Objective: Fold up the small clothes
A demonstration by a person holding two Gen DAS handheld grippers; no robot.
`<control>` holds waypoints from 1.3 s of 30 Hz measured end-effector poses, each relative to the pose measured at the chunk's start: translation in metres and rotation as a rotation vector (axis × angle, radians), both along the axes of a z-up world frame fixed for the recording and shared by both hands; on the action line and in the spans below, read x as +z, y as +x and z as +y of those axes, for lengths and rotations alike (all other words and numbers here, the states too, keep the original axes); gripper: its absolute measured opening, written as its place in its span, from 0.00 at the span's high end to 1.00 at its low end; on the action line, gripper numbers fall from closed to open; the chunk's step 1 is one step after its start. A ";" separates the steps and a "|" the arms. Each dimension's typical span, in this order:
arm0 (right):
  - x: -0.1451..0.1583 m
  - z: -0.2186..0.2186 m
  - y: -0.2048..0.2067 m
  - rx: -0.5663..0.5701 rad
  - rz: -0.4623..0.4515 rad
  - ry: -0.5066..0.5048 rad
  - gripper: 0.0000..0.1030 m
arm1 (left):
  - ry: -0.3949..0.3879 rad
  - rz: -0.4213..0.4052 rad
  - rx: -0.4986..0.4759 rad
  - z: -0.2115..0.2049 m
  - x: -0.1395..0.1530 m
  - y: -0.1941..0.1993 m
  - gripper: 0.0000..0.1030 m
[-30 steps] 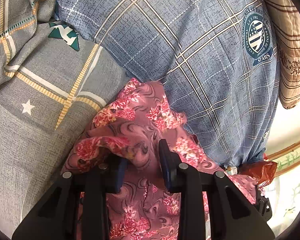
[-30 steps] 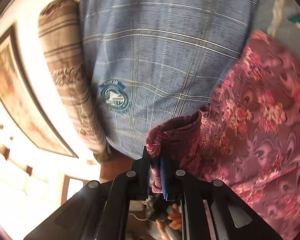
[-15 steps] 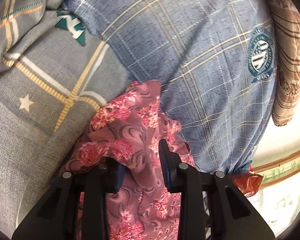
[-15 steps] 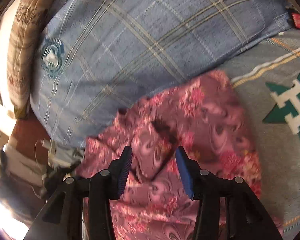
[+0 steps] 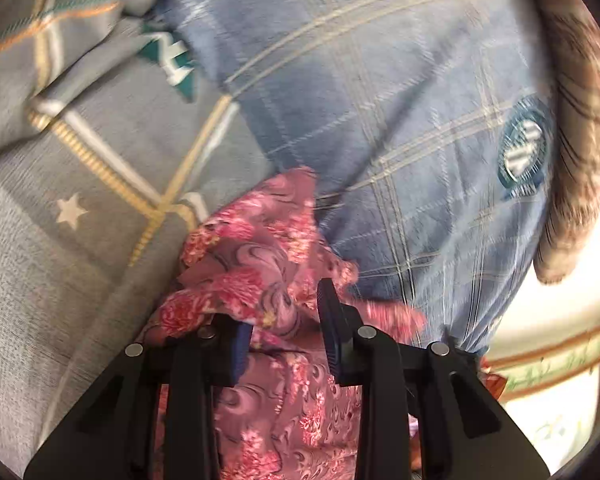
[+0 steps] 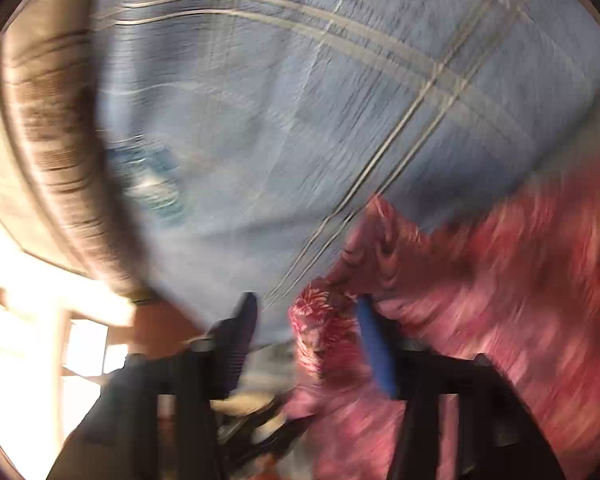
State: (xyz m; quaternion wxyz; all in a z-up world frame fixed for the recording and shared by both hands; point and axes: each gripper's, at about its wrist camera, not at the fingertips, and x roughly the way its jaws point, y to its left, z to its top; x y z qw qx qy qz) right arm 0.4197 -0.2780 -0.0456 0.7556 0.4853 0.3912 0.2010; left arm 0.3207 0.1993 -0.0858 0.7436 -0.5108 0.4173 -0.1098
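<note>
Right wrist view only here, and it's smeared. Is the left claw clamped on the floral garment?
Observer: No. The left claw is open. The floral garment lies bunched between its fingers.
Operator: What is under the garment on that side?
Observer: A grey sheet printed with a white star.
Operator: Where does the garment's far tip end?
Observer: Against the blue plaid pillow, beside where the pillow meets the sheet.
</note>
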 end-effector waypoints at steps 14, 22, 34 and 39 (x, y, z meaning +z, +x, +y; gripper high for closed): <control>-0.045 0.014 0.004 0.008 0.062 -0.247 0.46 | -0.007 0.013 0.007 0.000 -0.004 0.002 0.73; -0.027 0.046 0.015 0.111 -0.061 -0.208 0.96 | -0.018 0.022 0.016 0.002 -0.006 0.003 0.73; -0.039 -0.042 -0.099 -0.009 0.066 -0.103 0.96 | 0.125 0.176 -0.103 -0.027 0.009 -0.001 0.55; -0.039 -0.054 -0.120 -0.023 0.066 -0.200 0.90 | 0.197 0.153 -0.153 -0.028 0.046 -0.017 0.55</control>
